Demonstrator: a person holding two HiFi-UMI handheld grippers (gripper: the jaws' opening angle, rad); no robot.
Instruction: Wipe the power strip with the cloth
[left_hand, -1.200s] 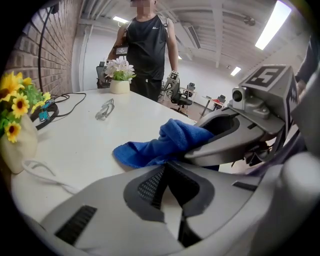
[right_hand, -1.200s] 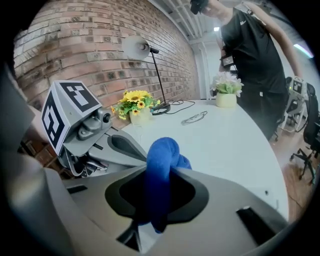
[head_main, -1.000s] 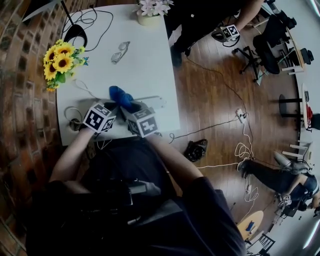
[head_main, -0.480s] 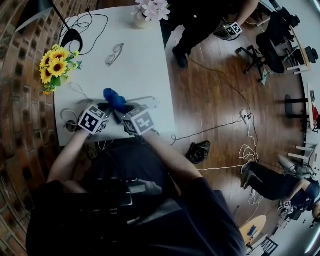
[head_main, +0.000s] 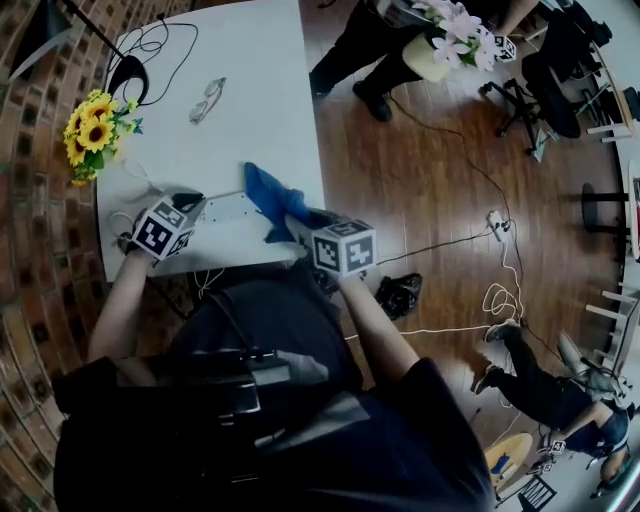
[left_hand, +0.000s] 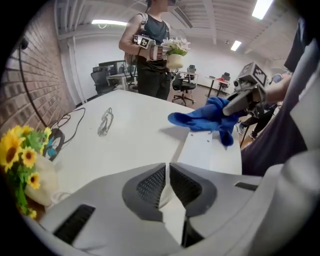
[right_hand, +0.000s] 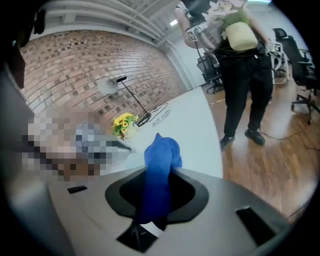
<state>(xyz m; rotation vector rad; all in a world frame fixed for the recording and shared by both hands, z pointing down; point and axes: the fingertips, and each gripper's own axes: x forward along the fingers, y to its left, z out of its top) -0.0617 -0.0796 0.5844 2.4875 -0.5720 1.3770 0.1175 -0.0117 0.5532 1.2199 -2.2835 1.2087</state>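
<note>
Head view: the power strip (head_main: 232, 210) lies with its long axis left to right. The left gripper (head_main: 188, 205) is at its left end. The right gripper (head_main: 300, 222) and cloth (head_main: 272, 195) are at its right end, having swept there from beside the left gripper.

Left gripper view: the jaws are nearly together and have just eased open, with a white sliver of the strip in the slit.

Right gripper view: the jaws are clamped on the cloth, and the strip lies to their left.

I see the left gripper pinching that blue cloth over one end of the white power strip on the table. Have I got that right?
Not quite: the right gripper is the one pinching the blue cloth, as the right gripper view shows, with the cloth clamped between its jaws. The rest holds: the cloth hangs over one end of the white power strip on the table.
</note>
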